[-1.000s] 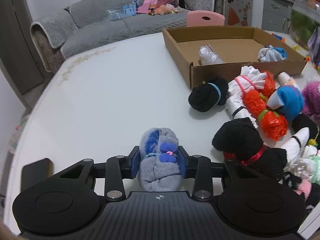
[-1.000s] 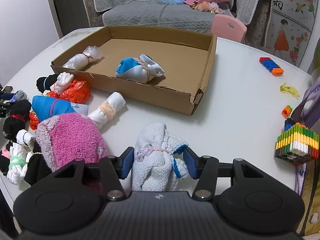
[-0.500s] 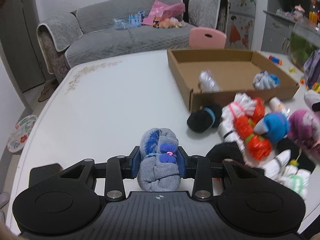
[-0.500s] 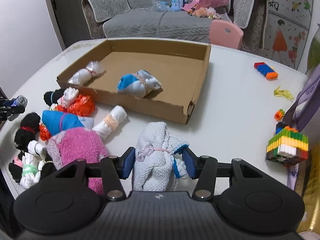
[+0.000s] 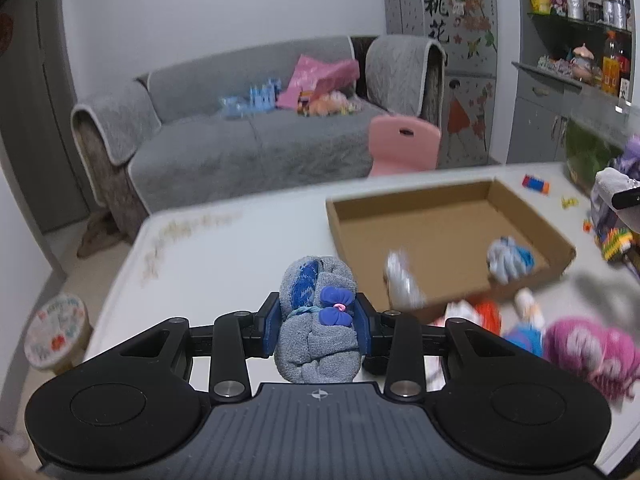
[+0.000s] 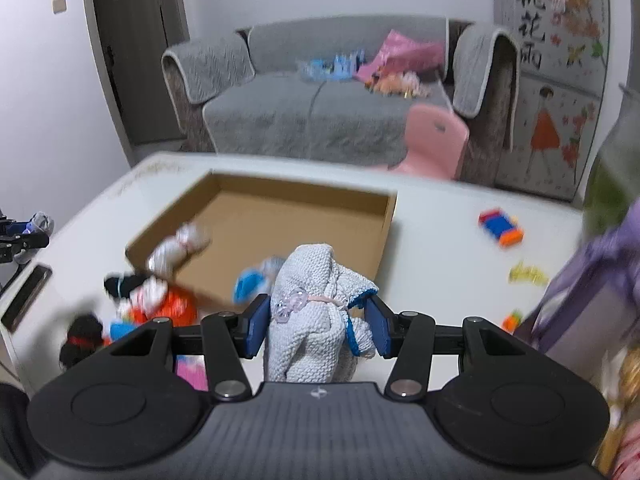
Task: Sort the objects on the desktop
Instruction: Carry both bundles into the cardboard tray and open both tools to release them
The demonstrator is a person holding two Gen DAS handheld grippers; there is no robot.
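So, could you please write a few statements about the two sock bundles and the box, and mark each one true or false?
1. The left hand-held gripper is shut on a grey sock bundle tied with a purple bow. True.
2. The right hand-held gripper is empty. False: it is shut on a pale knitted sock bundle with blue trim.
3. The cardboard box already has two bundles inside. True.
4. The cardboard box stands on the sofa. False: it stands on the white table.
5. A pink chair stands between the table and the sofa. True.
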